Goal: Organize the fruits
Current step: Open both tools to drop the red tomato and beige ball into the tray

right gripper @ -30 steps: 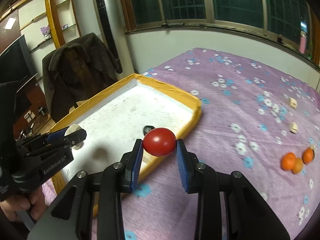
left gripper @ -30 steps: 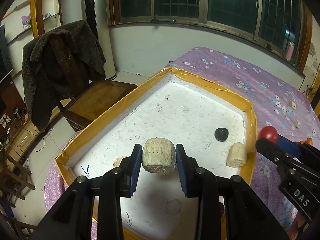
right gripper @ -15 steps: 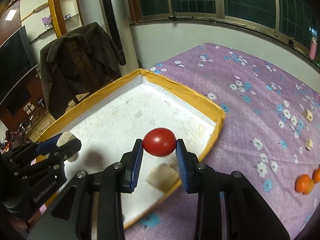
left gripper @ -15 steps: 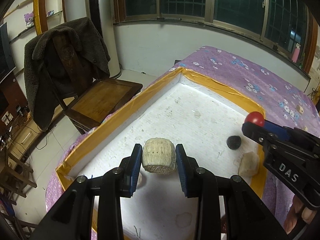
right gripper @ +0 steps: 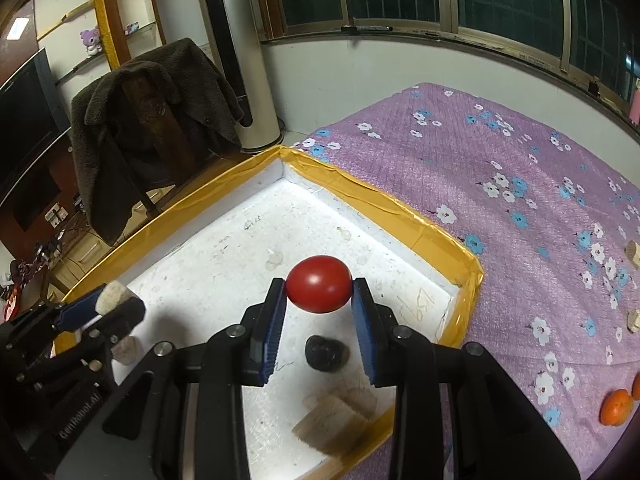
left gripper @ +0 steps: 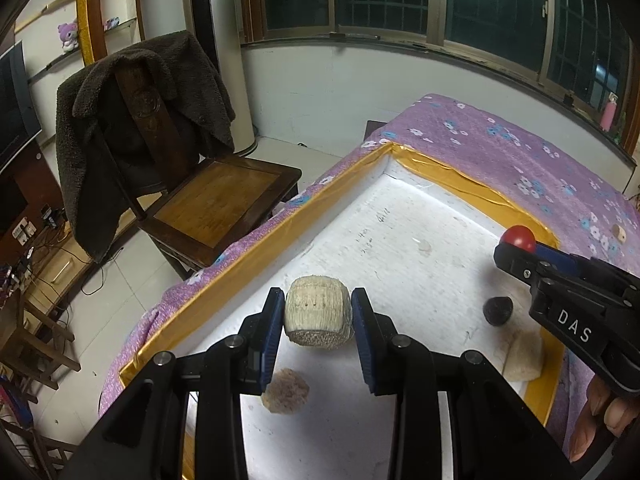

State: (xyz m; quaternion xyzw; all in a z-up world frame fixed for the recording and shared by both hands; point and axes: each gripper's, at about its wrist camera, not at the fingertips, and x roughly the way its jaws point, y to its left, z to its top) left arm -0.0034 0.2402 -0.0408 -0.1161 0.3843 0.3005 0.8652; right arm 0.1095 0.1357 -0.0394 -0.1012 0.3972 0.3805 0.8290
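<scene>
A red tomato (right gripper: 319, 284) is clamped between the narrowly parted pads of the right gripper (right gripper: 319, 312), above the white tray (right gripper: 360, 196) with yellow-taped rim. A pale barrel-shaped fruit (left gripper: 318, 318) is gripped likewise by the left gripper (left gripper: 318, 340). In the right view, a dark fruit (right gripper: 325, 353) lies at 6 o'clock of the tomato, with oranges (right gripper: 618, 407) on the purple cloth (right gripper: 520, 152) at 4 o'clock.

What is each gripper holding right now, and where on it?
Left gripper: beige woven barrel, by its sides. Right gripper: red tomato, by its sides.
</scene>
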